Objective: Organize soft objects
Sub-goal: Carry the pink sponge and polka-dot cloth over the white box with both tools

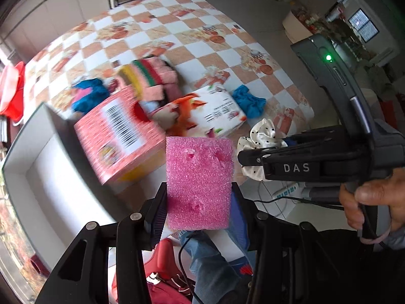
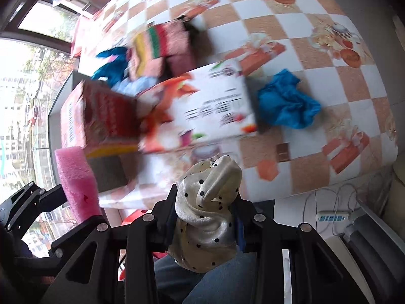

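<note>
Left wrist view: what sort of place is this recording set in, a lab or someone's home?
Most likely a lived-in home, at a dining-type table. The checkered tablecloth with printed food pictures covers the table, a red plastic basin sits off to one side, and a power strip lies on the tiled floor.

You hold a pink foam sponge [image 1: 199, 182], a pitted rectangular slab standing upright, clear of the table [image 1: 202, 38]. Your other soft thing is a cream satin scrunchie [image 2: 205, 217] with black dots, bunched and also off the table. A crumpled blue cloth [image 2: 287, 106] lies near the table's front edge, just beside the white box [image 2: 202, 109]. Striped sponges [image 1: 152, 78] sit stacked behind the boxes.
</note>
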### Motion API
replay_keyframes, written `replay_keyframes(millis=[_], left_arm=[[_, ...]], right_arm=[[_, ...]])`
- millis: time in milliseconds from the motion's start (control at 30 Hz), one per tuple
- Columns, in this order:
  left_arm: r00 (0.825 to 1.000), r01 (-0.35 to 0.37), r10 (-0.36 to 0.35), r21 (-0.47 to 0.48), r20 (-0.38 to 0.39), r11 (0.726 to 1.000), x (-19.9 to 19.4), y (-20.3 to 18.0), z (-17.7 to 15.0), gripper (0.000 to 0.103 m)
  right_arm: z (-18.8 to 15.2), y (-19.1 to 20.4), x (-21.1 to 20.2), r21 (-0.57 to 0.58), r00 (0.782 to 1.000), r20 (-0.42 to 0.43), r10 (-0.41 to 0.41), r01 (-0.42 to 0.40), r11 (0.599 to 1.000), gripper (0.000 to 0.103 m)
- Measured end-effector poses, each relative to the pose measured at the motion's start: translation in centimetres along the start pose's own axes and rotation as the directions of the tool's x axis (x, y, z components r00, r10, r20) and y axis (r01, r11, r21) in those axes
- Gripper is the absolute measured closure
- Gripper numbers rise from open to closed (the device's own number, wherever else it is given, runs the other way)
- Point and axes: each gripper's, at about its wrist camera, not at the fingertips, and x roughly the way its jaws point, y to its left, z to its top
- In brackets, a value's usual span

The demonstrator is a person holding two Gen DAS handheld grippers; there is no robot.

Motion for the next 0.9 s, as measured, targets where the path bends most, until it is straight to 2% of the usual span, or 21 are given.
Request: replay_keyframes(millis=[200,367,467,600,767,900], left_arm=[[0.998,-0.038,0.045,-0.116,0.054,0.993,-2.4,4.0,-3.2,0.053],[0.992,-0.068,0.093,-0.259,0.087,0.963,-3.7,7.7,-6.1,0.053],[0.984,-0.115,0.154,-0.353,0.085,0.929,-4.3,10.1,-7.7,0.054],[0.971,-0.176,0.230,-0.465,0.063,0.867,-4.5,13.1,-9.8,0.054],[0.965,-0.189,0.258,-0.569,0.042,0.801,-4.1,15.7,-11.8,0.054],[0.965,-0.190,0.262,-0.609,0.031,0.770,-3.7,16.8,-12.7,0.054]], right_arm=[[-1.5,4.7,0.5,-0.094,1.000,-0.001,0.003,-0.003,0.996,0.064],[-1.9,9.2,0.9,-0.215,1.000,-0.008,-0.001,-0.001,0.977,0.065],[-2.1,12.1,0.8,-0.297,1.000,-0.006,-0.004,0.002,0.955,0.064],[-2.2,15.8,0.9,-0.402,1.000,-0.011,-0.011,0.005,0.916,0.064],[-2.5,19.4,1.6,-0.496,0.999,-0.029,-0.030,0.012,0.868,0.064],[-2.5,21.3,2.0,-0.536,0.998,-0.038,-0.044,0.017,0.844,0.064]])
